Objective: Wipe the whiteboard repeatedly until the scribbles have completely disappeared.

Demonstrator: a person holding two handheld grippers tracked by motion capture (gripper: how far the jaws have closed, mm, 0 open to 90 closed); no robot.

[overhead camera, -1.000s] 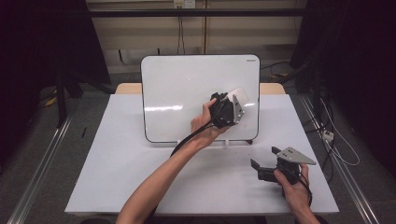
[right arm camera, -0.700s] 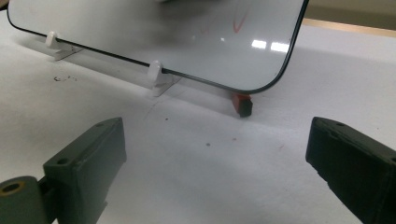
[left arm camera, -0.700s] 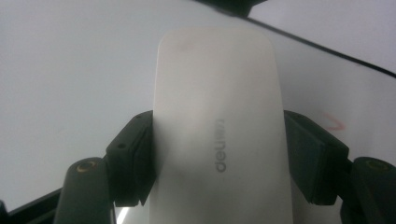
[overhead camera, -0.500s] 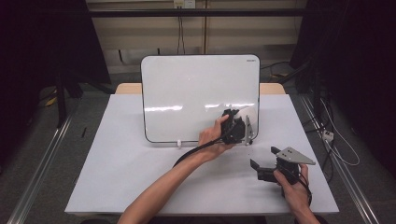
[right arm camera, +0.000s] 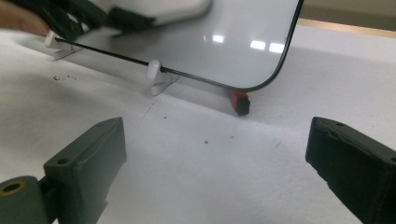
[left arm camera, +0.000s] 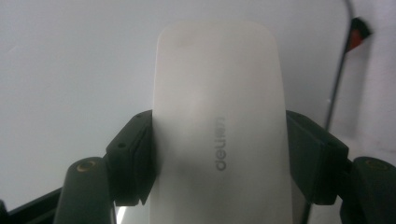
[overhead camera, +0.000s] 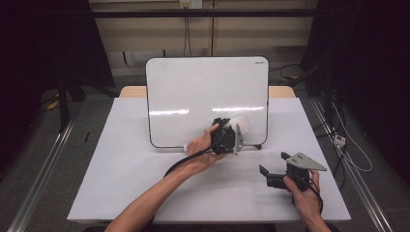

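High view first: the broad white-topped counter [overhead camera: 145,174] carries a tall white rounded-corner whiteboard [overhead camera: 193,96], propped upright on small white clip feet [right arm camera: 154,74] at its bottom edge. I'm reading the job as wiping that board, and the surface looks clean as far as I can see.

My left tool [overhead camera: 231,135] is up against the lower right part of the board, and it's pinching a white oblong plastic eraser [overhead camera: 240,124]. In the left gripper view the two black pads press flat on the eraser's long sides [left arm camera: 219,135], grey lettering running up its back, and its long axis points straight away from the tool toward the board face. I can't tell for sure whether the eraser's far end is actually touching the board or sitting just off it.

My right tool [overhead camera: 273,176] rests low on the counter, near the board's right corner, well apart from the eraser, its pads [right arm camera: 88,163] spread wide with nothing between them. Ahead of it, tucked behind the board's corner, sits a small red-and-black block [right arm camera: 239,102].

So the left hand is the one on the job: the board lies dead ahead of the eraser, and my guess is the next stroke sweeps sideways across that lower edge.
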